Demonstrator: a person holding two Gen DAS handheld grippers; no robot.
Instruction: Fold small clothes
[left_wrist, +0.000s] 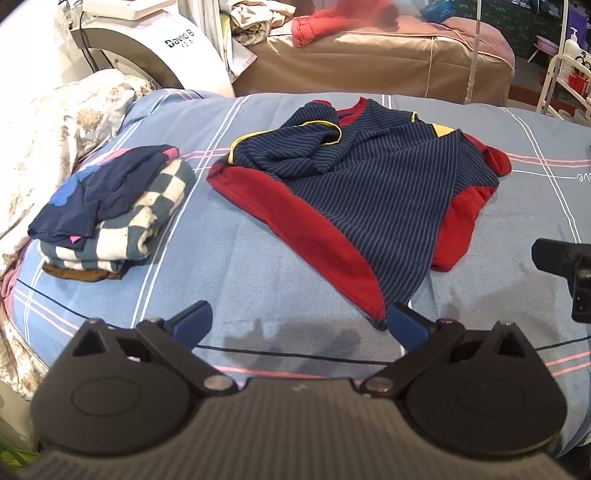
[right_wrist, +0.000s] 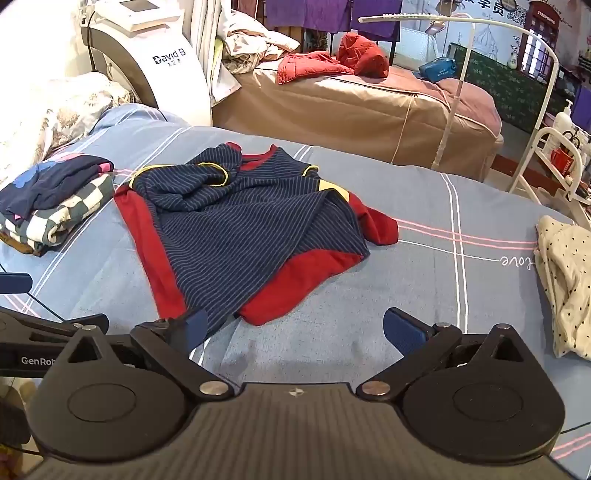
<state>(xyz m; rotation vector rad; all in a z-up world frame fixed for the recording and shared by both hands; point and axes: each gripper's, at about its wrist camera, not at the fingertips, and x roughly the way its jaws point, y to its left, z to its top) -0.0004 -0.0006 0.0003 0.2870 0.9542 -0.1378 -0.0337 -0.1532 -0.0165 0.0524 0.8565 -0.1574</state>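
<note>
Red-and-navy striped, the small shirt (left_wrist: 354, 192) lies rumpled on the blue bed (left_wrist: 258, 280), one sleeve bunched over its chest and its near hem corner pointing at us. We hold the left hand-held gripper (left_wrist: 301, 325) spread wide with nothing between its jaws, just short of that corner; the right hand-held gripper (right_wrist: 295, 328) is equally spread and empty, its left pad just beside the shirt's near edge.

We judge the main risk to be pinching the sheet along with the hem, or catching one layer only, so the fold drags crooked. The folded pile (left_wrist: 110, 210) sits left of the shirt, near enough that a wide sweep could topple it. Right of the shirt the bed lies open as far as the dotted cloth (right_wrist: 569, 280).
</note>
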